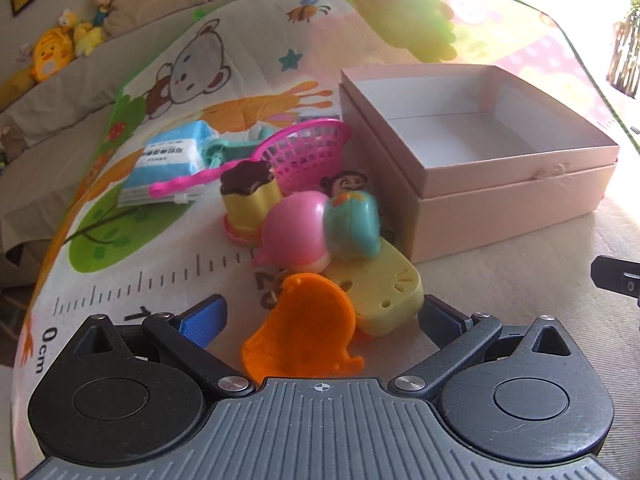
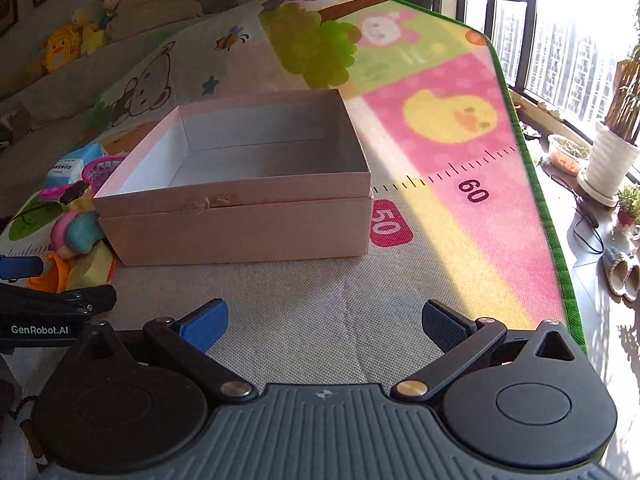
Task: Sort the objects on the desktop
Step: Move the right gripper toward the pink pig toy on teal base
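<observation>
The left gripper (image 1: 320, 320) is seen with its jaws spread wide, holding nothing. An orange plastic scoop-shaped toy (image 1: 304, 328) lies between the blue pads (image 1: 202, 320), touching neither as far as can be told. Just beyond it, toward 1 o'clock, a pale yellow flat plastic mould (image 1: 384, 292) rests on the cartoon-printed play mat (image 1: 168, 264). At 12 o'clock a round pink and teal plastic toy figure (image 1: 320, 232) is piled against a yellow pudding toy with a brown top (image 1: 246, 196). Farther off, a pink plastic basket (image 1: 308, 152) and a blue-and-white tissue packet (image 1: 168, 164) are placed toward 11 o'clock. An open pale pink cardboard box (image 1: 500, 200) stands at 2 o'clock, apparently empty, though its near corner is hidden.

The right gripper (image 2: 324, 324) is likewise held with jaws wide over bare mat, nothing between them. The box (image 2: 240, 228) is found at 11 o'clock, well apart from it.
</observation>
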The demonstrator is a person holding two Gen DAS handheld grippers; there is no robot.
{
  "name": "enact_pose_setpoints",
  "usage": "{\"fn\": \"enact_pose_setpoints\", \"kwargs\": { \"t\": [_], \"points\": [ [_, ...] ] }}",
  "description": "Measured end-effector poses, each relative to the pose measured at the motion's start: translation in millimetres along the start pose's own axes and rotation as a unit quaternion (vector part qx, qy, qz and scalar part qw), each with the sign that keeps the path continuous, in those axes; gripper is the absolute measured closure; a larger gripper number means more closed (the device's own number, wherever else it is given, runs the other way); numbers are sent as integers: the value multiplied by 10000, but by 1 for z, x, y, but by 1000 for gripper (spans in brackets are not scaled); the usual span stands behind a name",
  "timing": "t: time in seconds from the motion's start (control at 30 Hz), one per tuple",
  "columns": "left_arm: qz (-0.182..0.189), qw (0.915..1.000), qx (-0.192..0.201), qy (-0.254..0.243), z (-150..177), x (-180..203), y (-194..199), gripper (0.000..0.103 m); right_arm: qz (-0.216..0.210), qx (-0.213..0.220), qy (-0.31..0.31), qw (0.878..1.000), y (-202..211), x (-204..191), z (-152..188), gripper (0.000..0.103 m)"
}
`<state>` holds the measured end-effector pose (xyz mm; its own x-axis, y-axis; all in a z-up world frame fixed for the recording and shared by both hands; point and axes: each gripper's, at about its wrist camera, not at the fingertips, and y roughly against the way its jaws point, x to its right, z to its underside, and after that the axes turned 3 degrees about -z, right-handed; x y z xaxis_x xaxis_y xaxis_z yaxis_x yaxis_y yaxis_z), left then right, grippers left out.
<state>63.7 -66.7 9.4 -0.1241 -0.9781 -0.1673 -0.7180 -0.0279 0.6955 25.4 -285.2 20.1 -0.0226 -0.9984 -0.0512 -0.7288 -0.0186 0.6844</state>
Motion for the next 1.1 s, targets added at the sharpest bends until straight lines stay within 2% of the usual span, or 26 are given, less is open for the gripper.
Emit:
{"fn": "enact_pose_setpoints", "kwargs": {
  "t": [0.1, 0.23, 0.37, 0.53, 0.67, 0.73, 0.83, 0.93, 0.97, 1.0, 1.1],
  "points": [
    [-222, 9997, -12, 130, 1, -18, -1, 0, -83, -7, 142, 9999, -2, -13, -2, 0],
    [-215, 9991, 8, 363, 7, -38, 5, 0, -239, 8, 352, 9991, -1, -31, -3, 0],
    [-242, 9972, -8, 709, 17, -59, 12, 0, -624, 84, 663, 9958, 5, -54, -3, 0],
    [-344, 9938, 109, 1053, 20, -87, 22, 0, -1137, 47, 1278, 9852, -2, -96, -3, 0],
    [-202, 9913, 200, 1281, 21, -106, 31, 0, -1347, 64, 1559, 9785, -16, -124, -10, 0],
    [-184, 9902, 241, 1363, 23, -113, 35, 0, -1444, 44, 1646, 9757, -24, -134, -14, 4],
    [-136, 9878, 280, 1527, 29, -126, 42, 0, -1545, -7, 1780, 9718, -32, -145, -16, 17],
    [-90, 9860, 288, 1642, 37, -136, 46, 0, -1702, -59, 1903, 9668, -32, -149, -13, 35],
    [-72, 9858, 285, 1654, 38, -139, 46, 0, -1740, -97, 1939, 9654, -30, -149, -11, 46],
    [-68, 9857, 264, 1664, 40, -139, 46, 0, -1768, -126, 1948, 9647, -29, -148, -9, 51],
    [-84, 9860, 196, 1654, 41, -136, 43, 0, -1814, -56, 1909, 9647, -23, -142, -5, 51]
  ]
}}
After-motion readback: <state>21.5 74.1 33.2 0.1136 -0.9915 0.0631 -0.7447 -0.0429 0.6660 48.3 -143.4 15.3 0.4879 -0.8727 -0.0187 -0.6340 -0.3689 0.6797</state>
